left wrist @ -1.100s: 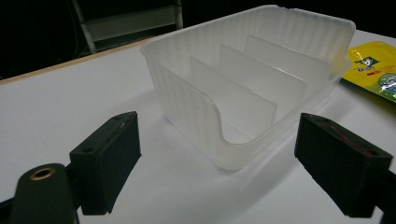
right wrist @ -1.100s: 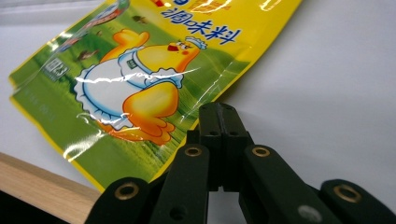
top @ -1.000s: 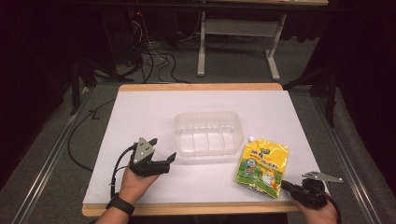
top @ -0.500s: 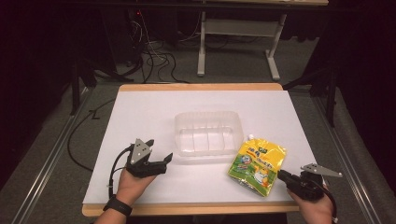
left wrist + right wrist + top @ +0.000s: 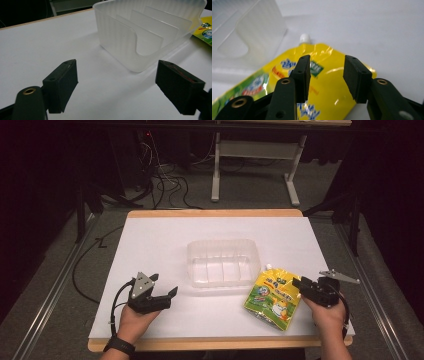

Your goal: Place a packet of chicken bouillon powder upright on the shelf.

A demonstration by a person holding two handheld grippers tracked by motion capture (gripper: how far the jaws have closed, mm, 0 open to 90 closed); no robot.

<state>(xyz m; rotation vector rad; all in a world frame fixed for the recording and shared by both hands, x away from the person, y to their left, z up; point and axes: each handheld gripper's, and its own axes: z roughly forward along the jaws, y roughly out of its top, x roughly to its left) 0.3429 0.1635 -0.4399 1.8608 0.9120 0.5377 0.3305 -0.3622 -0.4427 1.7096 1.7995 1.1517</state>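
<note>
Your right tongs point(image 5: 300, 283) hover over the right edge of the yellow spouted pouch point(image 5: 272, 297), their jaws a little apart with nothing clamped between them. The pouch lies flat on the white desk point(image 5: 165, 245), just beside the right front corner of the clear divided bin point(image 5: 223, 262). Your left tongs point(image 5: 171, 293) rest low near the desk's front left, jaws wide apart and empty, pointing toward the bin.

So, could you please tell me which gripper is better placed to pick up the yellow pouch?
Right. The right gripper is open over the yellow pouch; the left gripper sits apart, facing the clear container.
</note>
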